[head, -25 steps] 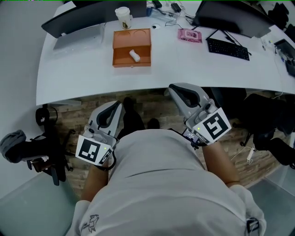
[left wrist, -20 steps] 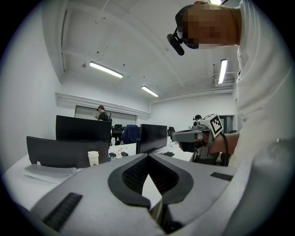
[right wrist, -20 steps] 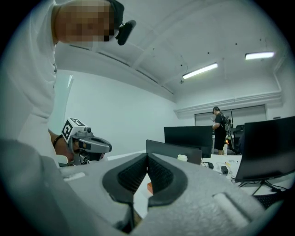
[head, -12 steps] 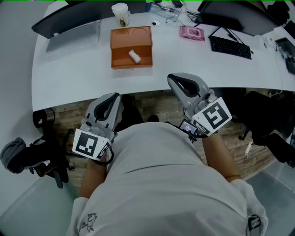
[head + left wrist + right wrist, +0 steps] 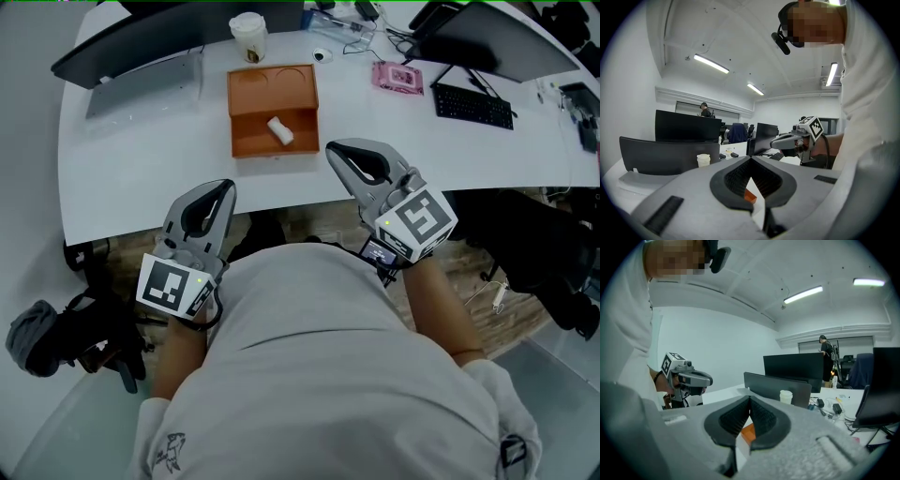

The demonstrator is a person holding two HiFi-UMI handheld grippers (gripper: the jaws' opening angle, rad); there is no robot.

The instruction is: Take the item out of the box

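Item (image 5: 280,130): small white cylinder, lying slantwise in orange box (image 5: 253,139) on desk (image 5: 141,159), ahead of both grippers. Right gripper (image 5: 336,150) nearer, near box's corner; left gripper (image 5: 221,187) farther back. Both closed, empty.

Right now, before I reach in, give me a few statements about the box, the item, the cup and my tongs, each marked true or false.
1. The item lies inside the box. True.
2. The right tongs hold the item. False: they are shut on nothing, outside the box.
3. A cup stands beyond the box. True.
4. The left tongs gape wide open. False: they are shut and empty, at the desk's near edge.
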